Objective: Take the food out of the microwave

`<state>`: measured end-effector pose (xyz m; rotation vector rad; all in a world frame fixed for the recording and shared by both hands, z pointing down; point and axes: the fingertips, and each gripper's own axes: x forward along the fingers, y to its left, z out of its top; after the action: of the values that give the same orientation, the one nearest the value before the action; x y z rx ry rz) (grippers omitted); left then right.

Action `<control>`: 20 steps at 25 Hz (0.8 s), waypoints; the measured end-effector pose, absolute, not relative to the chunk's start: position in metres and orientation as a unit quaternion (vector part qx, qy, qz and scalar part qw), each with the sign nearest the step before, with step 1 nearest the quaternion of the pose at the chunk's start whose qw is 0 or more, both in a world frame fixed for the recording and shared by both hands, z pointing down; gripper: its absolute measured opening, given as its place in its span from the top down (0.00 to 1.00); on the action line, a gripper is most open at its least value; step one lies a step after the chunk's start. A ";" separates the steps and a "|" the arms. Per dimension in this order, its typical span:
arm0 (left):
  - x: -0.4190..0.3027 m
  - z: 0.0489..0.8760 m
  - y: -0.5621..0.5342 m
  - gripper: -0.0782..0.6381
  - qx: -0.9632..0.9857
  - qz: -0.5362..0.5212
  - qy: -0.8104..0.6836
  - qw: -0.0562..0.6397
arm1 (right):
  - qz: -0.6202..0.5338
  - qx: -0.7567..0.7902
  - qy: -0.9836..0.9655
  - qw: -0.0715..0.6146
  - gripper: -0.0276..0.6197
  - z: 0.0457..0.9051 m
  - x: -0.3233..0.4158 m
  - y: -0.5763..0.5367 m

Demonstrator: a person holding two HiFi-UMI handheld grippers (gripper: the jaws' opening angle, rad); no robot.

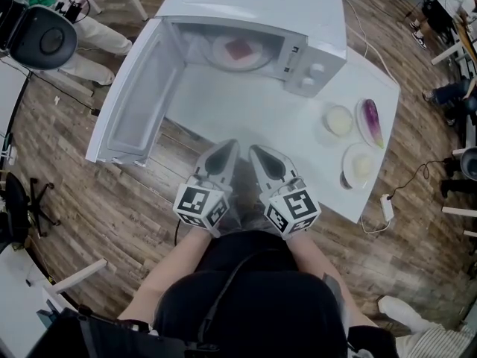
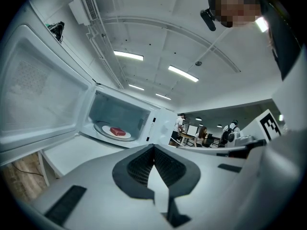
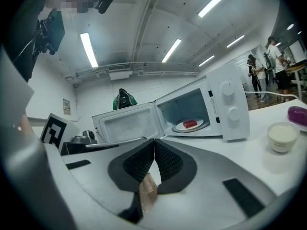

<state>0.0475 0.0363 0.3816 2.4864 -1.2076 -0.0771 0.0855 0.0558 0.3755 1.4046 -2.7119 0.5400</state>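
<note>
Head view showed me both hands held low in front of the body, forearms reaching forward side by side. The left gripper (image 1: 226,146) and right gripper (image 1: 258,151) pointed almost level over the near edge of the white table (image 1: 246,118), their tips leaning toward each other but apart. Ahead of both tips stood the microwave (image 1: 253,6), with its door (image 1: 138,103) swung wide open off to the left gripper's left. The red food (image 1: 240,48) lay on a plate (image 1: 220,57) inside the cavity, well beyond either gripper. To the right gripper's right sat a small bowl (image 1: 339,120) and a purple eggplant (image 1: 372,121).

Left gripper view showed me its jaws pressed together with nothing between them. The food sat ahead and slightly left of the tips, inside the microwave.

Right gripper view showed that pair closed and empty too. The food lay ahead and to the right of the tips, with the bowl farther right.
</note>
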 end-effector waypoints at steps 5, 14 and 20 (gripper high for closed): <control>0.051 0.378 0.019 0.88 0.887 -0.032 -0.421 0.186 | 0.177 0.474 -0.862 0.013 0.93 0.374 0.095 0.039; 0.044 0.381 -0.013 0.88 0.885 -0.031 -0.421 0.195 | 0.190 0.470 -0.861 0.023 0.93 0.379 0.084 0.011; 0.041 0.381 -0.040 0.88 0.887 -0.034 -0.417 0.197 | 0.193 0.471 -0.860 0.031 0.93 0.382 0.079 -0.009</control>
<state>0.0407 -0.0402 0.3813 2.4829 -1.1673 -0.0948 0.0786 -0.0088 0.3819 1.4521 -2.6498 0.5934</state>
